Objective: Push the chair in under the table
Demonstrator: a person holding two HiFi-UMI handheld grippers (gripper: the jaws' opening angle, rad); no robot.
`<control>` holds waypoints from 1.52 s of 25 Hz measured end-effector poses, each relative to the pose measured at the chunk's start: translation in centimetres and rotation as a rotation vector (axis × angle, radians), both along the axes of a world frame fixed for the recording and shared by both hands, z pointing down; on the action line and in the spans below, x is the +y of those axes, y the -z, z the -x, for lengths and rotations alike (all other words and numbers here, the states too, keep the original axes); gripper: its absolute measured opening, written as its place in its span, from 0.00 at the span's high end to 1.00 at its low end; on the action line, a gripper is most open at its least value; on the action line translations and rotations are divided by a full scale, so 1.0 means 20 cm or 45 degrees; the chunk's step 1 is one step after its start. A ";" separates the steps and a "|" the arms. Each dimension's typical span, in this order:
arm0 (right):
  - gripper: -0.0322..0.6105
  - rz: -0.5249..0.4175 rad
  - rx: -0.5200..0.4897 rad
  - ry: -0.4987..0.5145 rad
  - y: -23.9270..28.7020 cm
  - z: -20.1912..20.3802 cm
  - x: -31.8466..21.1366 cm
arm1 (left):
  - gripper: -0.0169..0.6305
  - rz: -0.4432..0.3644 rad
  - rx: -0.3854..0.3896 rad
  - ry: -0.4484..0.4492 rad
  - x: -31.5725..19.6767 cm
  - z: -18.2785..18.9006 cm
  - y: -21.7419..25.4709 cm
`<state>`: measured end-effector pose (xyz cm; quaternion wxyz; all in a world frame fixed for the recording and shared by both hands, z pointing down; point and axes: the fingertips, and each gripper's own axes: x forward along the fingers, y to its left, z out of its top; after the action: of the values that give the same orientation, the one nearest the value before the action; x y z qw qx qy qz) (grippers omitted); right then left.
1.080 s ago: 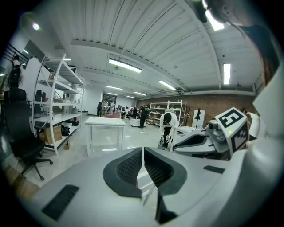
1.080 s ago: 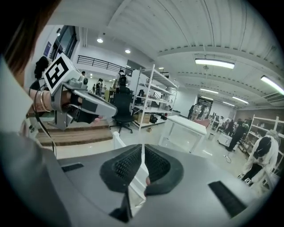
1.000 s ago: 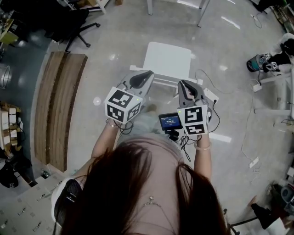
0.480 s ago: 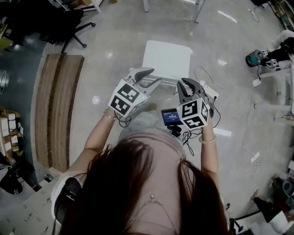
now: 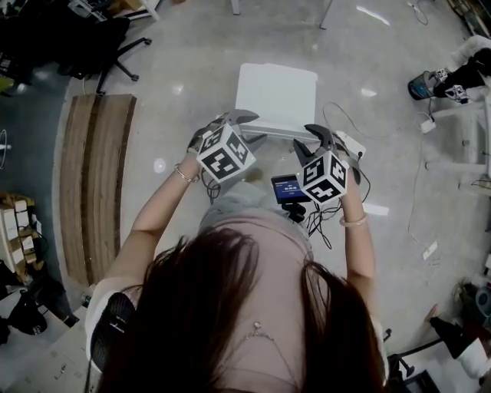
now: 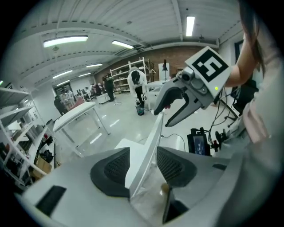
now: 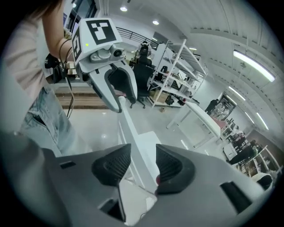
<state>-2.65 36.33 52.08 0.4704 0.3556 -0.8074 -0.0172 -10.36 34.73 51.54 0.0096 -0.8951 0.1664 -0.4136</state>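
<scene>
The white chair (image 5: 276, 94) stands on the floor just ahead of me, its seat toward the white table's legs (image 5: 326, 14). My left gripper (image 5: 234, 125) and right gripper (image 5: 321, 140) are at the top of its backrest, left and right. In the left gripper view the backrest edge (image 6: 153, 135) runs up between the jaws of the left gripper (image 6: 142, 166), which are opening. In the right gripper view the backrest (image 7: 128, 128) likewise passes between the opening jaws of the right gripper (image 7: 140, 164). Neither pair of pads clamps it. The table (image 6: 75, 116) stands beyond the chair.
Long wooden boards (image 5: 96, 184) lie on the floor to the left, a black office chair (image 5: 115, 46) beyond them. Cables and a power strip (image 5: 351, 144) trail by the chair's right side. A small screen device (image 5: 288, 188) hangs at my waist. Shelving (image 7: 173, 75) stands farther off.
Both grippers have come down and rolled onto the chair's backrest top. Their jaws, shut a second ago, now stand apart around it.
</scene>
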 end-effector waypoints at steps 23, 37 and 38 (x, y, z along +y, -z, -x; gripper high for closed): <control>0.67 0.162 0.269 0.118 -0.35 -0.02 -0.09 | 0.72 -0.087 -0.538 -0.313 -0.08 0.04 -0.42; 0.74 0.211 0.426 0.238 -0.44 -0.02 -0.13 | 0.82 -0.061 -0.639 -0.397 -0.12 0.04 -0.50; 0.74 0.203 0.432 0.246 -0.44 -0.01 -0.14 | 0.82 -0.057 -0.634 -0.392 -0.12 0.05 -0.50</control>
<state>-2.36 33.56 60.83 0.6224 0.2301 -0.7459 -0.0580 -11.26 32.31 61.51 0.1325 -0.7804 0.0302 -0.6103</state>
